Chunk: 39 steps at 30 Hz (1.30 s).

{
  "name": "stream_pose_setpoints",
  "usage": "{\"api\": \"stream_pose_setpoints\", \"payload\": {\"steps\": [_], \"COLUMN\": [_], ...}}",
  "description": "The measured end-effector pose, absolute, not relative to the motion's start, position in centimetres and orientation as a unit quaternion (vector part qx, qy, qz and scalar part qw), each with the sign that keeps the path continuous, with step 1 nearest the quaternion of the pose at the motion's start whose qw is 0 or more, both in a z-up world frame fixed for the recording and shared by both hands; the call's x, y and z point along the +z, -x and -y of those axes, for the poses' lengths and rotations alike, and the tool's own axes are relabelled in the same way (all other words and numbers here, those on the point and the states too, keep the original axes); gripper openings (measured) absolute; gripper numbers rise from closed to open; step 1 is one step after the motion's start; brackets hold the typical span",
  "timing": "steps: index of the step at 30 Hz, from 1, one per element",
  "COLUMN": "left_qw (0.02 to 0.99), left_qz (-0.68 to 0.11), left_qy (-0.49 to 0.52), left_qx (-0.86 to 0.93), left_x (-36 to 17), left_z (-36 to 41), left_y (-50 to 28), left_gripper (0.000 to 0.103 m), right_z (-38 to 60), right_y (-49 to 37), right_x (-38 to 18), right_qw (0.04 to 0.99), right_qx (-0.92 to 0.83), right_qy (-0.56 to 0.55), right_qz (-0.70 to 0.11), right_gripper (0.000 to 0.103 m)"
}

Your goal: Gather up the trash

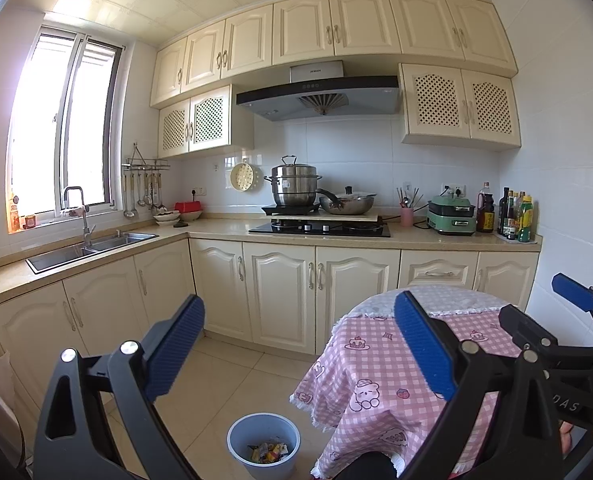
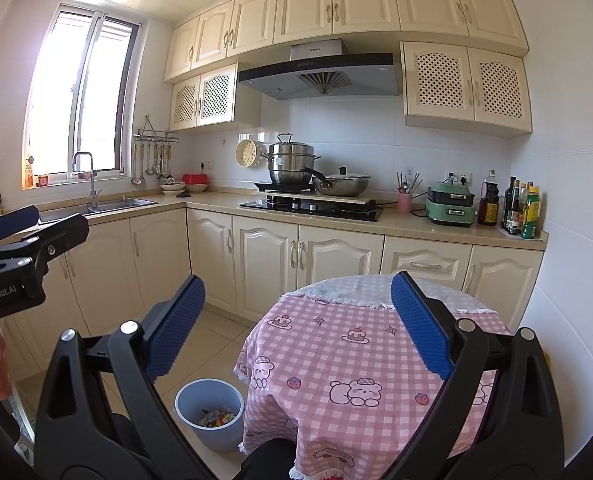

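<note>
A blue-grey trash bin [image 1: 263, 444] stands on the floor left of the round table and holds several colourful wrappers [image 1: 267, 452]; it also shows in the right wrist view [image 2: 210, 414]. The round table [image 2: 360, 364] has a pink checked cloth with nothing lying on it. My left gripper [image 1: 298, 340] is open and empty, raised above floor and table edge. My right gripper [image 2: 298, 320] is open and empty above the table's near side. The right gripper also shows at the right edge of the left view [image 1: 576, 292], the left gripper at the left edge of the right view [image 2: 12, 220].
Cream base cabinets [image 1: 280, 280] run along the far wall and left wall. The counter holds a sink [image 1: 92, 246], a hob with pots [image 1: 320, 226], a green appliance [image 1: 452, 216] and bottles [image 1: 516, 216]. Tiled floor [image 1: 216, 376] lies between cabinets and table.
</note>
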<state>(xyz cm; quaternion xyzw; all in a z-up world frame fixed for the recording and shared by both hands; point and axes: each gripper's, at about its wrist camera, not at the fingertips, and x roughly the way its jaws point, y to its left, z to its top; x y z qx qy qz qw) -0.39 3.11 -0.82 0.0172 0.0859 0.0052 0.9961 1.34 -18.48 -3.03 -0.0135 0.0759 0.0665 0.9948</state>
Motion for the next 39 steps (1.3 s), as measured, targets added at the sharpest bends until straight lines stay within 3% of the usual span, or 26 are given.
{"api": "stream_pose_setpoints", "payload": {"steps": [39], "left_qw": [0.994], "left_qz": [-0.107], "left_qy": [-0.022], "left_qx": [0.007], "left_x": [-1.6], "left_z": [-3.5], "left_y": [-0.7], "left_gripper": [0.094], "right_z": [18.8], "right_y": [-2.2], "right_x": [-3.4], "right_qw": [0.993], "right_qx": [0.072], "right_qy": [0.017], "right_qz": [-0.089], "right_gripper": [0.093]}}
